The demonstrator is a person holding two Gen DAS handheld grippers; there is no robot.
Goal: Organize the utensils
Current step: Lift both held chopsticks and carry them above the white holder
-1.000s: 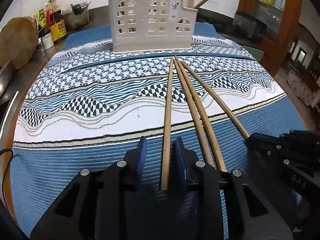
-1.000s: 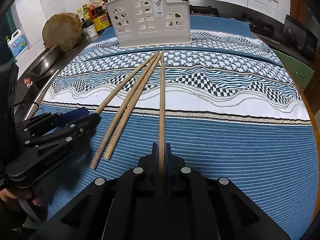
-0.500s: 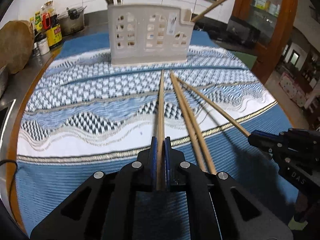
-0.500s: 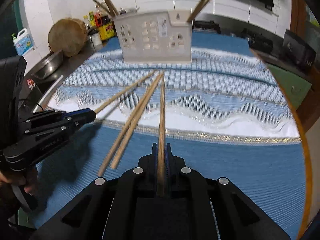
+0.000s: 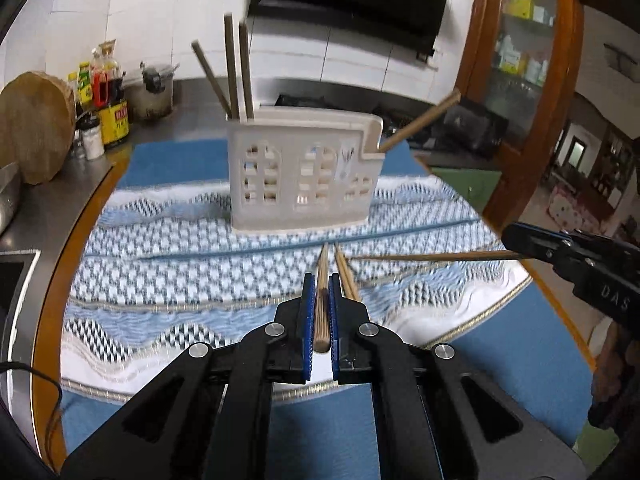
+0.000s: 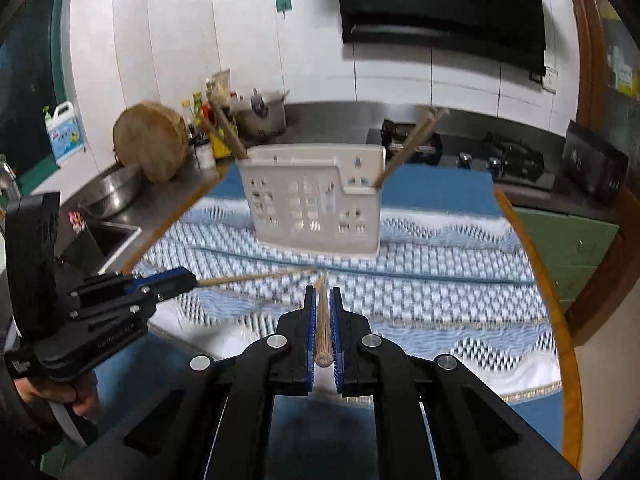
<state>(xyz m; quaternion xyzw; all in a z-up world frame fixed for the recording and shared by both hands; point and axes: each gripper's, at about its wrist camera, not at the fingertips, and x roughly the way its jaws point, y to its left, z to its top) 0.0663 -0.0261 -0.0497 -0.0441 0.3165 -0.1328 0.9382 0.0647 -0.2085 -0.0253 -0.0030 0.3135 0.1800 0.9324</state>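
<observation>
Grippers, left and right, each clamp one chopstick lengthwise near its end, tips aimed at holder for straight insertion.

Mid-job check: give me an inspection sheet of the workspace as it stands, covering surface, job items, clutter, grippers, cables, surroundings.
Surface: round table under a blue and white patterned cloth.
Job's things: white utensil holder upright on the cloth, chopsticks already standing in it; two loose chopsticks on the cloth.
Clutter: nothing seen on the cloth.
Grippers: left gripper shut on a chopstick; right gripper shut on another chopstick.
Cables: thin black cable at the table's left edge.
Surroundings: round wooden block, bottles, steel bowl, stove.
</observation>
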